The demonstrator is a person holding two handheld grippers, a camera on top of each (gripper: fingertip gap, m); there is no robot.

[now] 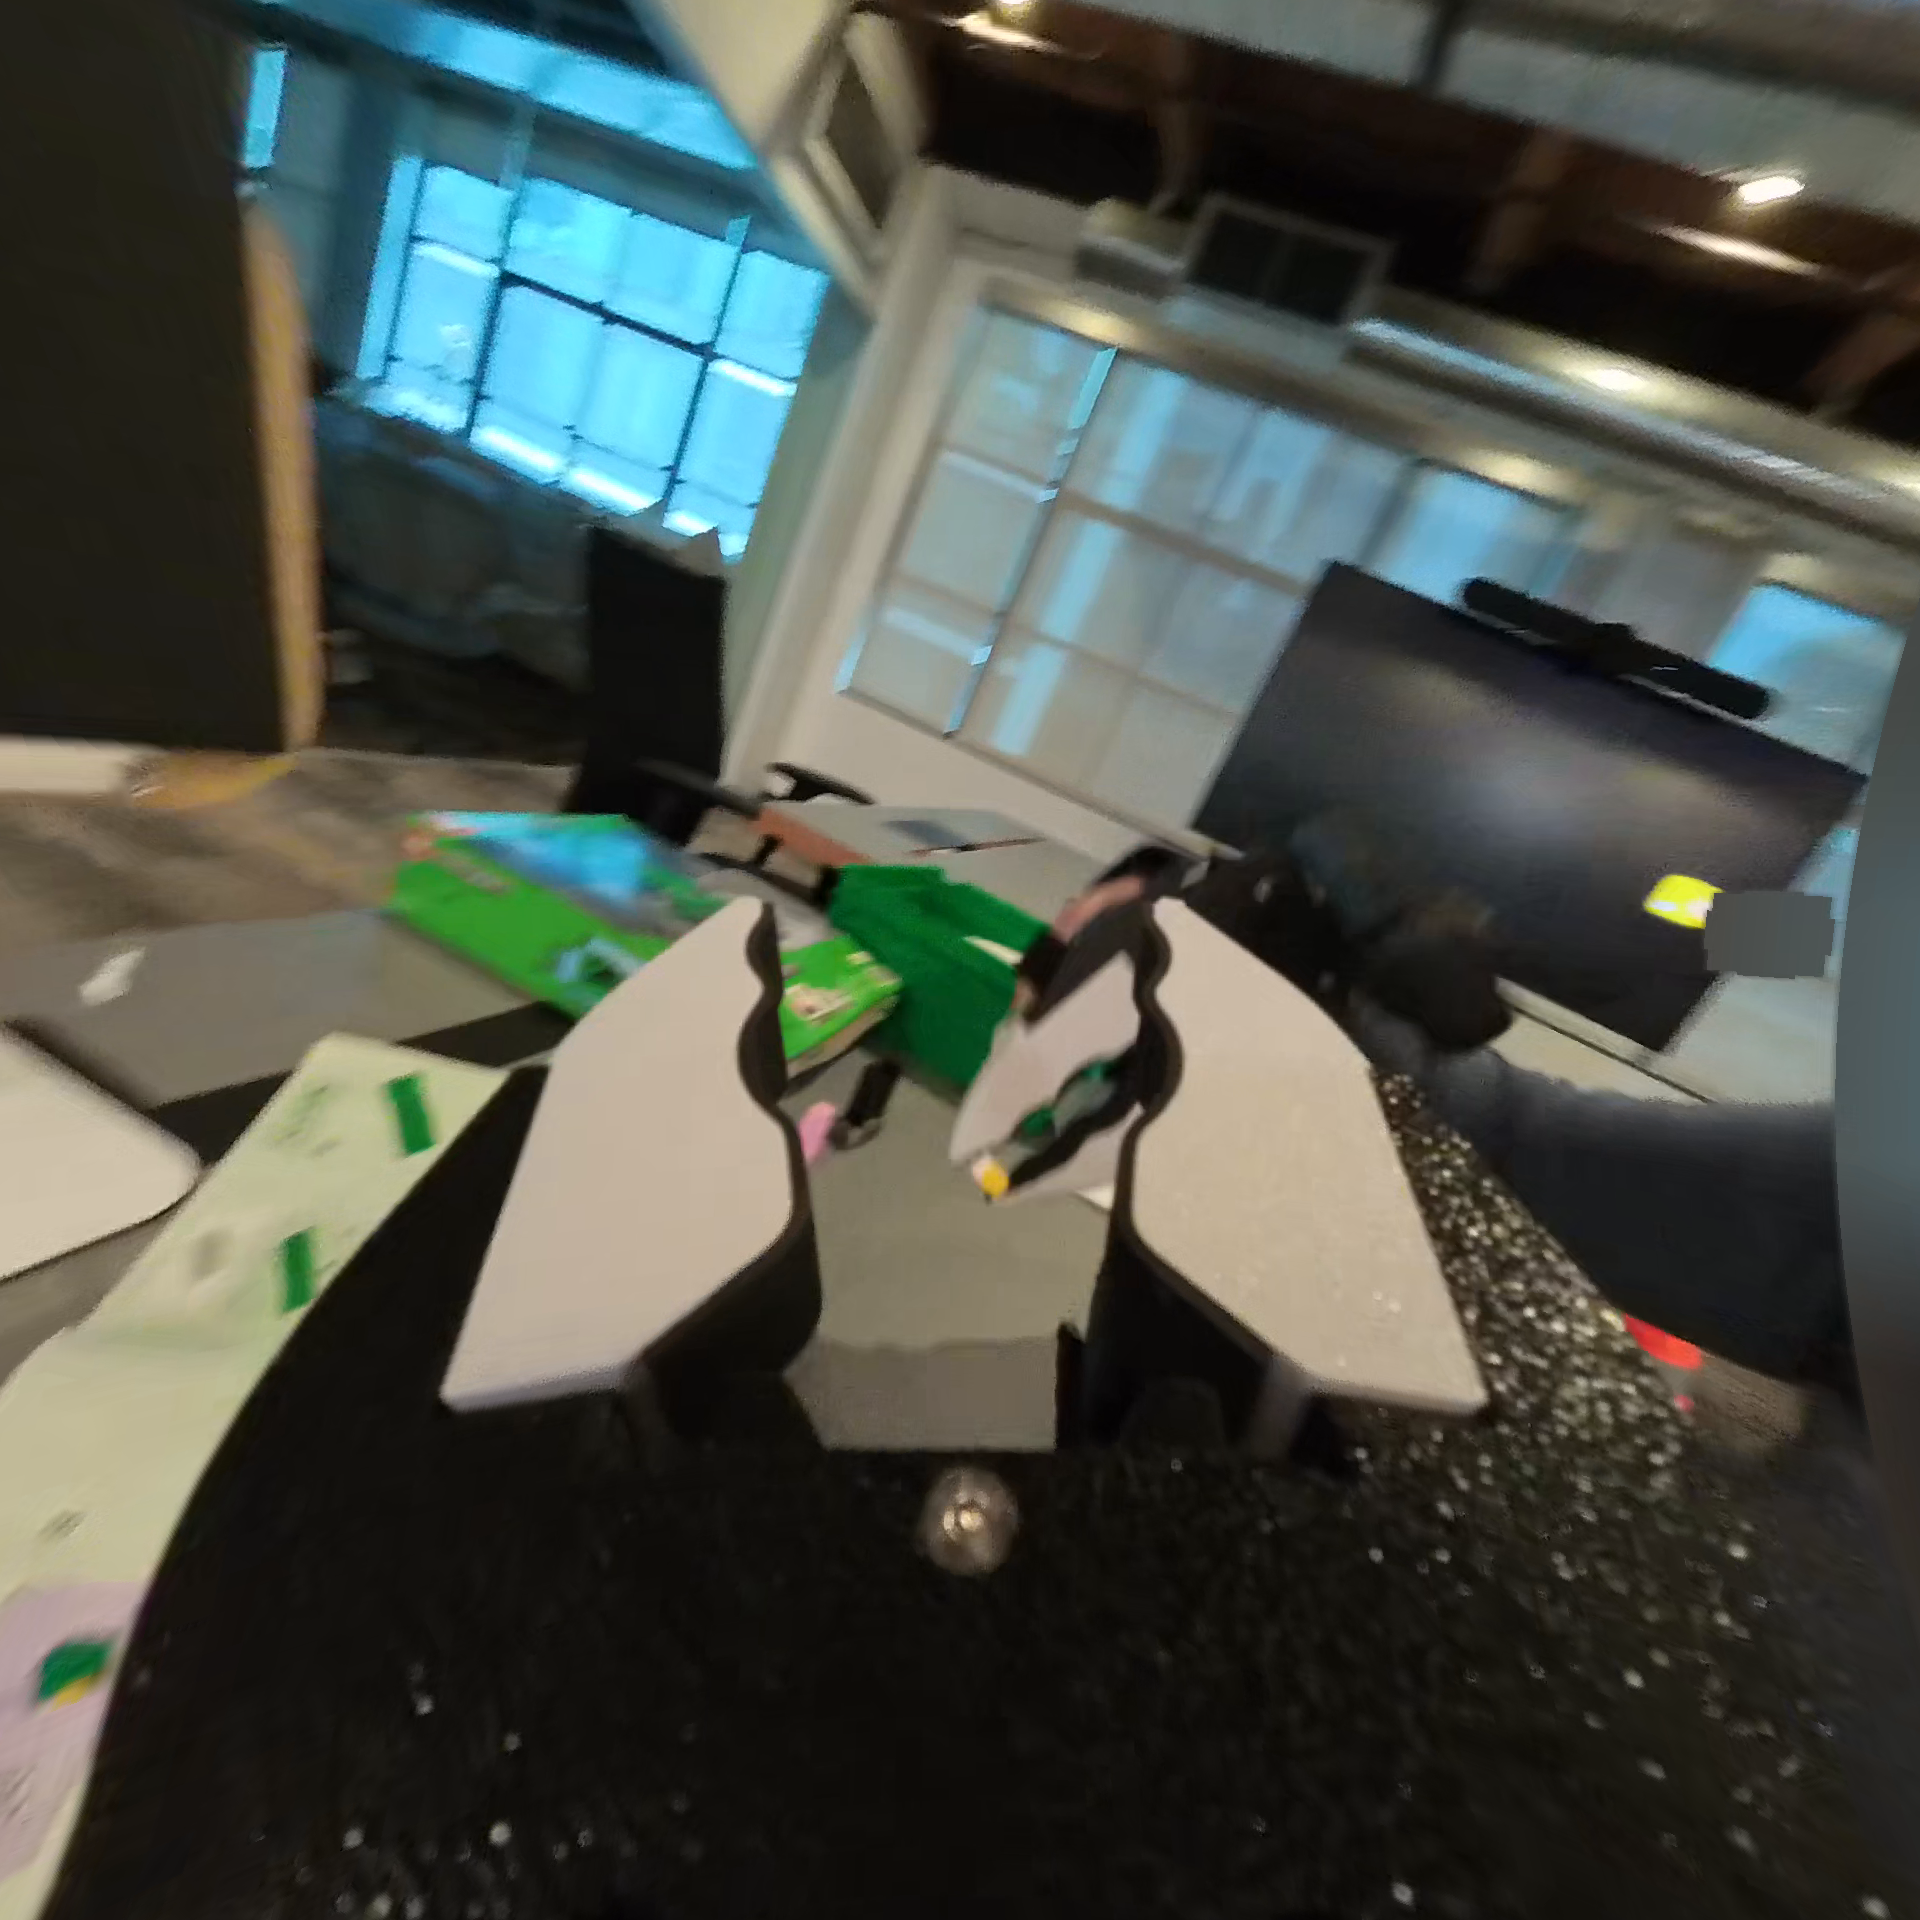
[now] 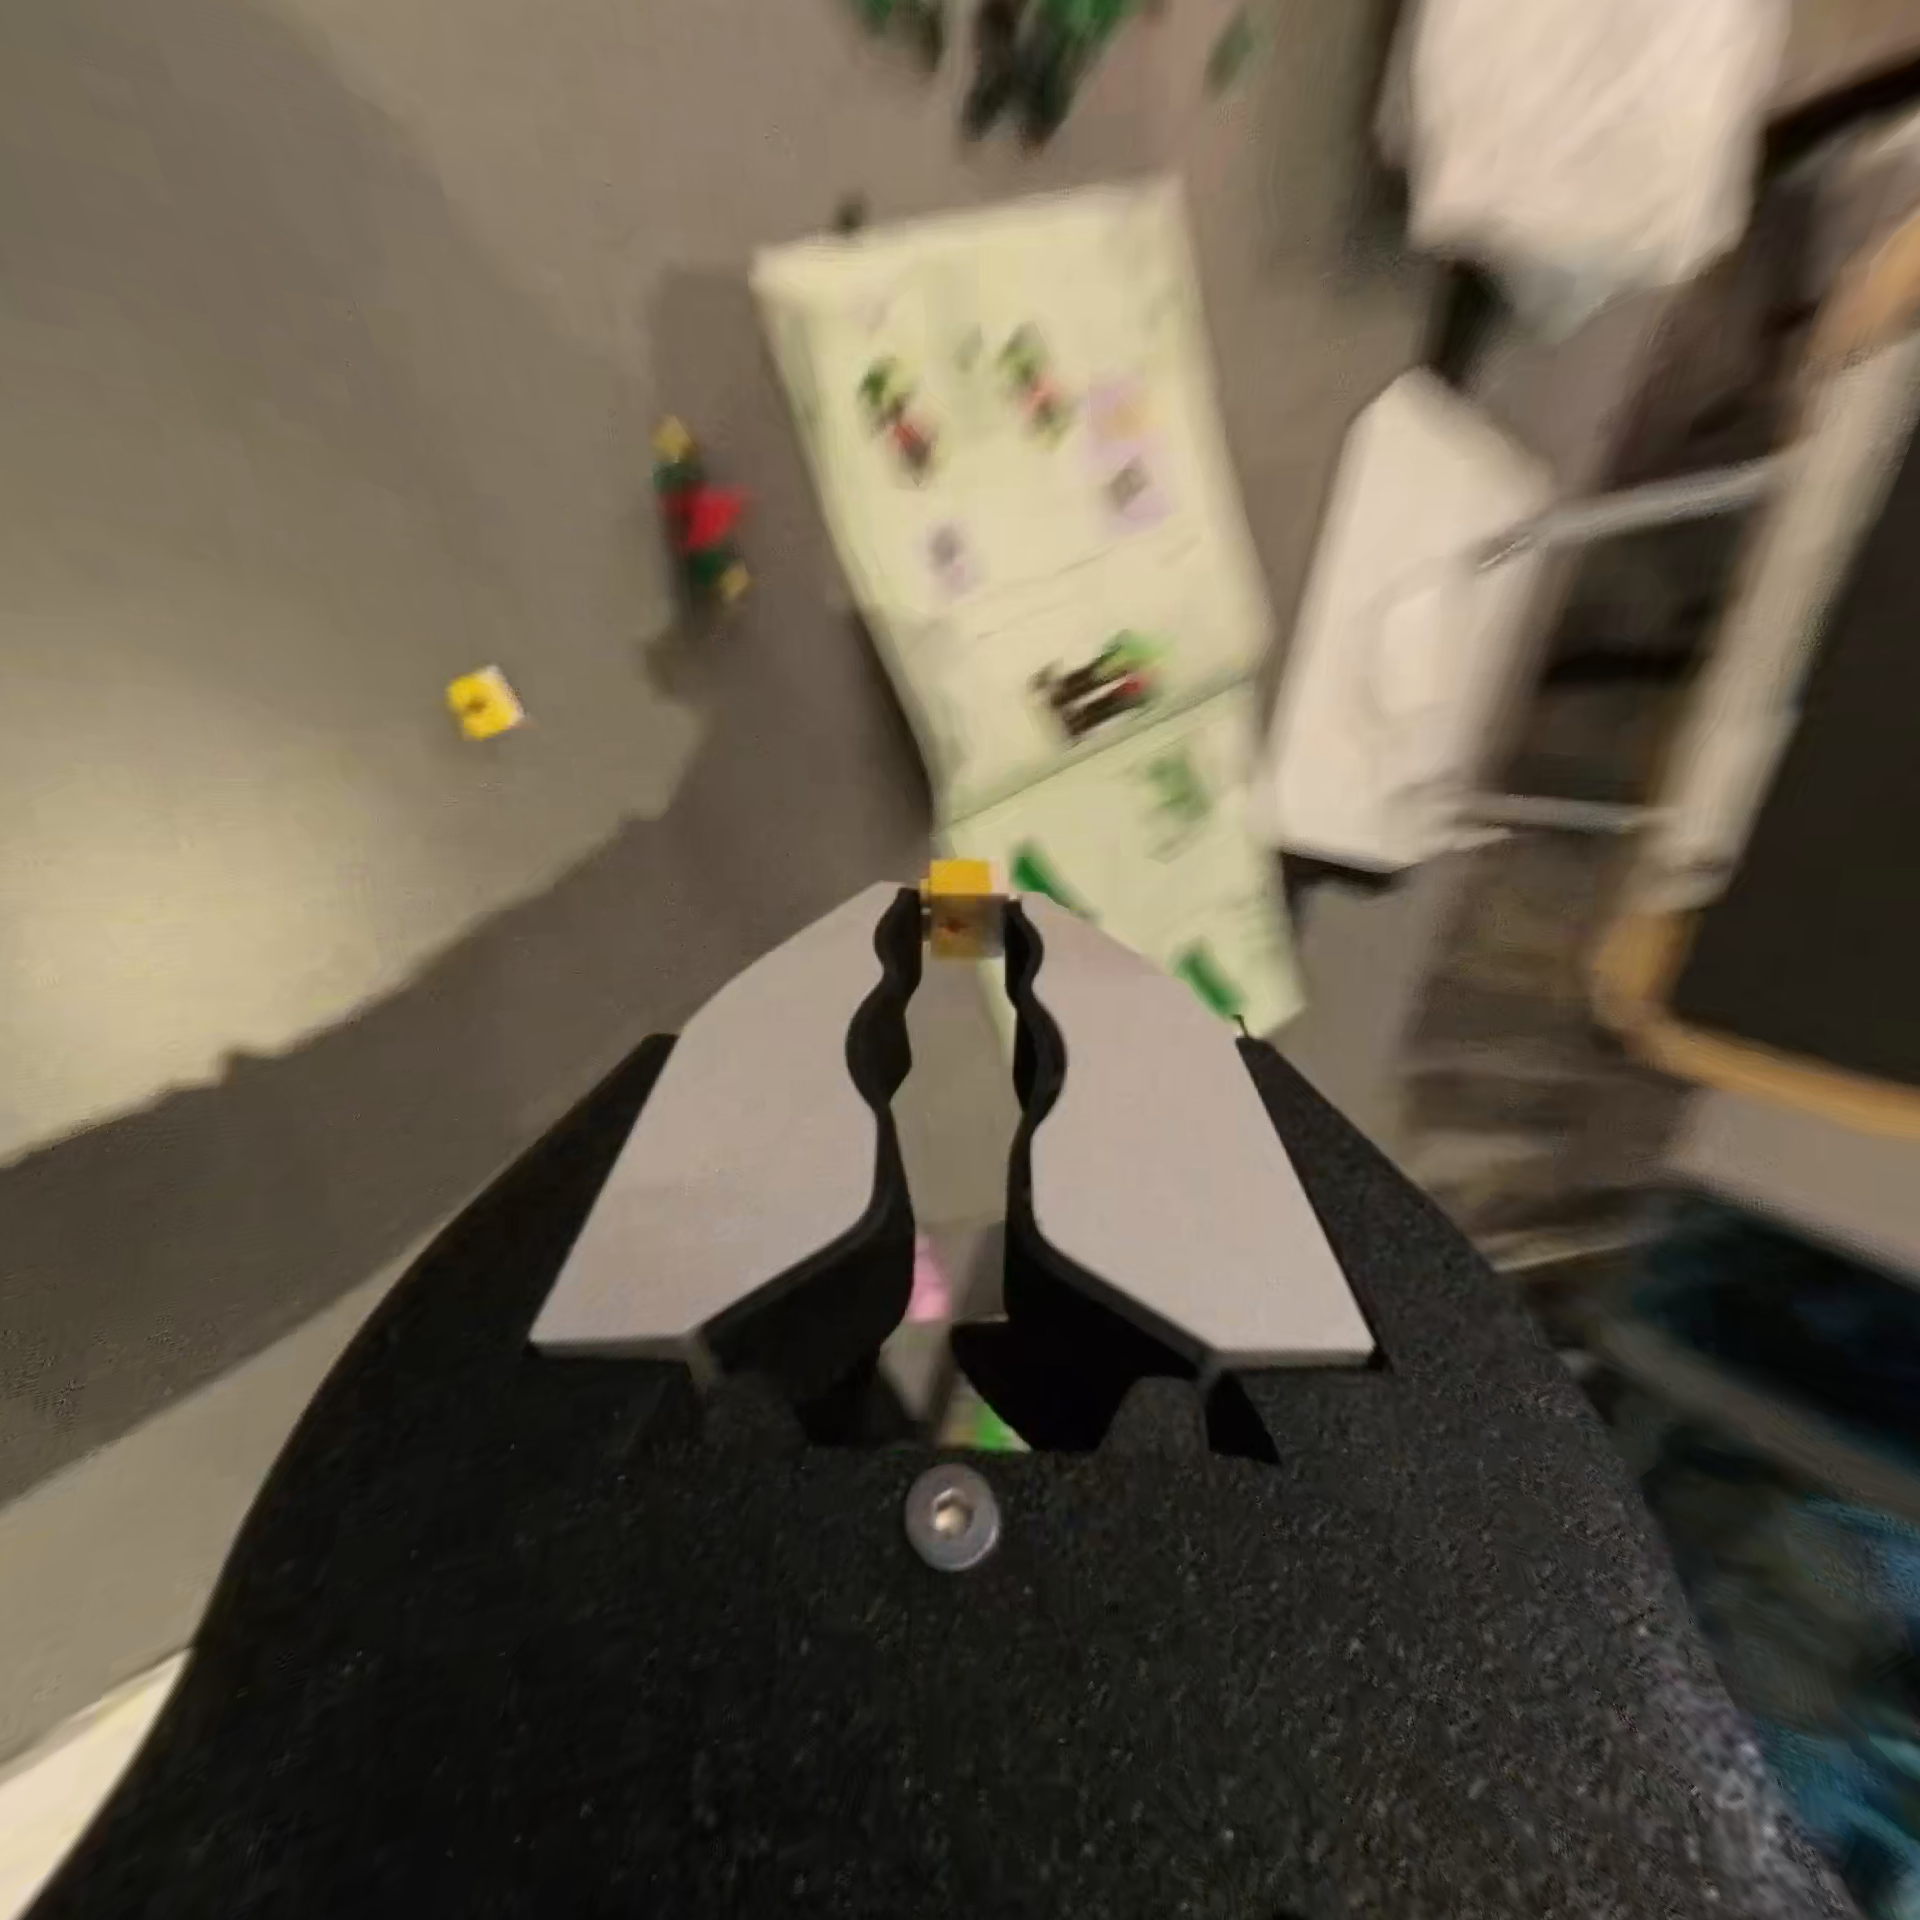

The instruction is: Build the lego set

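In the right wrist view my right gripper (image 2: 961,914) is shut on a small yellow brick (image 2: 958,902) at its fingertips, held above the grey table (image 2: 312,312). Another loose yellow brick (image 2: 483,704) and a small red and green assembly (image 2: 701,514) lie on the table to the left. The open instruction booklet (image 2: 1039,582) lies just ahead. In the left wrist view my left gripper (image 1: 956,925) is open and empty. The right gripper (image 1: 1049,1081) reaches in between its fingers with the yellow brick (image 1: 992,1179) at its tip.
A green set box (image 1: 582,904) and a heap of green pieces (image 1: 935,956) lie beyond the left gripper. A pink piece (image 1: 816,1127) and a black piece (image 1: 868,1101) lie on the table. The booklet (image 1: 260,1247) is at the left. A person's dark sleeve (image 1: 1642,1195) is at the right.
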